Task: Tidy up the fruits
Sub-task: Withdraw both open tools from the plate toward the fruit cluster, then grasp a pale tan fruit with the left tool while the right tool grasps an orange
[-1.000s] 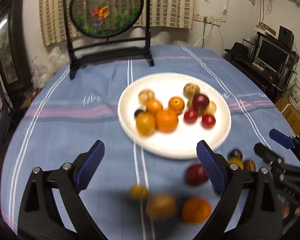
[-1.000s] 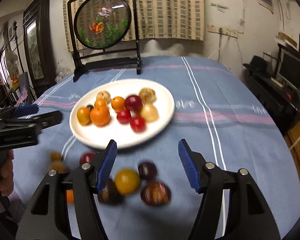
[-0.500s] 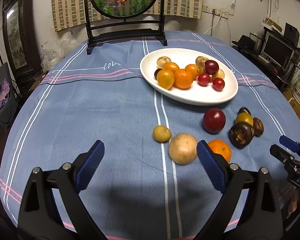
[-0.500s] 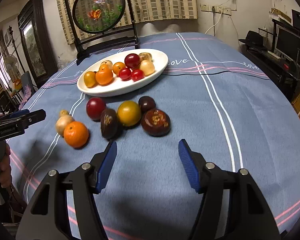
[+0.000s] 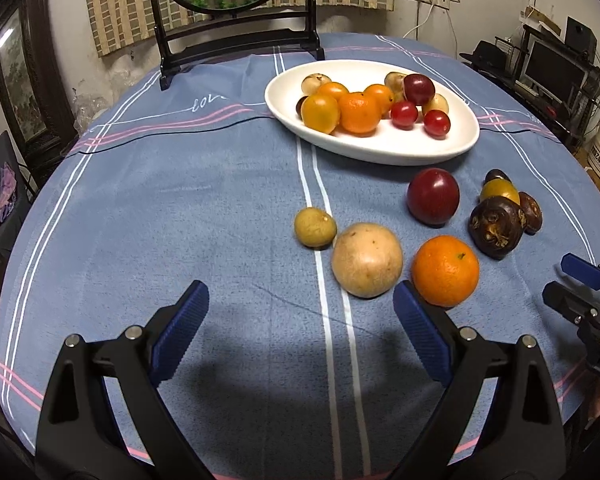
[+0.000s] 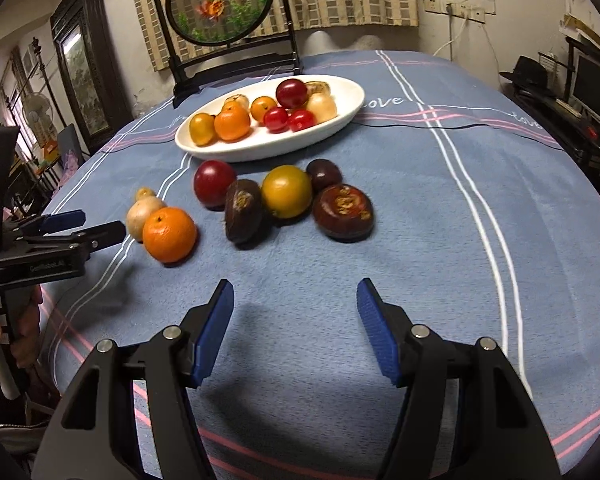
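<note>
A: Biggest first?
B: Round worktop [image 5: 180, 208] under a blue striped cloth. Then a dark-framed round screen [image 6: 220, 4] standing at the far edge.

A: Next down?
B: White oval plate [image 5: 380, 152] just in front of the screen – heaped with oranges, red and pale fruits.

A: And the tools?
B: Left gripper [image 5: 300, 320] low over the near cloth, jaws wide apart, gripping nothing. Right gripper [image 6: 296, 316] likewise – jaws spread, nothing between them.

A: Loose fruit?
B: All on the cloth between plate and grippers. Pale round fruit [image 5: 367, 259] just beside an orange [image 5: 445, 270], close ahead of the left gripper's right finger. Dark red plum [image 5: 433, 196] nearer the plate. Further right, a cluster: brown ridged fruit [image 5: 495, 226], yellow fruit [image 6: 286, 191], flat brown fruit [image 6: 343, 211], small dark fruit [image 6: 323, 174]. Smallest: a tan fruit [image 5: 315, 227] just left of the pale one.
</note>
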{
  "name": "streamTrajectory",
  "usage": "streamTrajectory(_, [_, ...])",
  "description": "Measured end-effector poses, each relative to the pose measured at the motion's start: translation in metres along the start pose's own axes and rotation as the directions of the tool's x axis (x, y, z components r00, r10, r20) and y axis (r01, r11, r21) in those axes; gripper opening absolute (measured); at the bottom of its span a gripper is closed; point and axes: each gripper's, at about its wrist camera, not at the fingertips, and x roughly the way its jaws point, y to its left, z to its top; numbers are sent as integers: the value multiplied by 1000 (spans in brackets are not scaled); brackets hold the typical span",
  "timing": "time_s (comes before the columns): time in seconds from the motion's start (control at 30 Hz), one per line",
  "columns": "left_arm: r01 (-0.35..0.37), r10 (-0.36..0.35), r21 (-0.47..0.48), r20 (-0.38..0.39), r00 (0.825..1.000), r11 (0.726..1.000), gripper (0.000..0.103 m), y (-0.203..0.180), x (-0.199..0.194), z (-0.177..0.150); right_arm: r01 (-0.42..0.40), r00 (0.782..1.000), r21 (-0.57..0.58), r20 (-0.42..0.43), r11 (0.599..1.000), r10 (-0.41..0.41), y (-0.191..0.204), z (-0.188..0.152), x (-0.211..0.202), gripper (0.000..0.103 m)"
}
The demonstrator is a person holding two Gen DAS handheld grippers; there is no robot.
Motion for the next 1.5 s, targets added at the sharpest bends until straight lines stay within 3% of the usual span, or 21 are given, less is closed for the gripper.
streamTrajectory(0.27, [30, -30, 13, -32, 999, 999, 95, -7, 16, 4, -12, 1000, -17, 4, 1000, 12, 4, -2, 1, 65])
streamTrajectory(0.4, [53, -55, -18, -102, 993, 998, 95, -10, 33, 12, -29, 1000, -15, -4, 999, 29, 2, -1, 3, 65])
streamTrajectory(0.6, [102, -111, -118, -68, 992, 988, 93, -5, 41, 22, -55, 998, 8, -25, 998, 55, -3, 0, 7, 64])
streamTrajectory(0.67, [121, -130, -137, -60, 990, 983, 78, -3, 42, 24, -54, 998, 9, -26, 998, 55, -4, 0, 7, 64])
streamTrajectory(0.8, [167, -172, -87, -49, 984, 982, 47, -9, 39, 23, -41, 999, 6, -28, 999, 41, -4, 0, 6, 65])
streamTrajectory(1.07, [161, -159, 12, -79, 984, 987, 48, -16, 31, 12, -29, 999, -4, -33, 1000, 28, -1, -1, 6, 64])
streamTrajectory(1.33, [157, -157, -5, -67, 985, 988, 43, -15, 37, 20, -14, 1000, -16, -28, 1000, 14, 2, -1, 4, 65])
streamTrajectory(1.5, [159, -159, -13, -36, 987, 987, 43, -10, 20, 12, -5, 1000, -25, -20, 1000, 5, 3, 1, 1, 65])
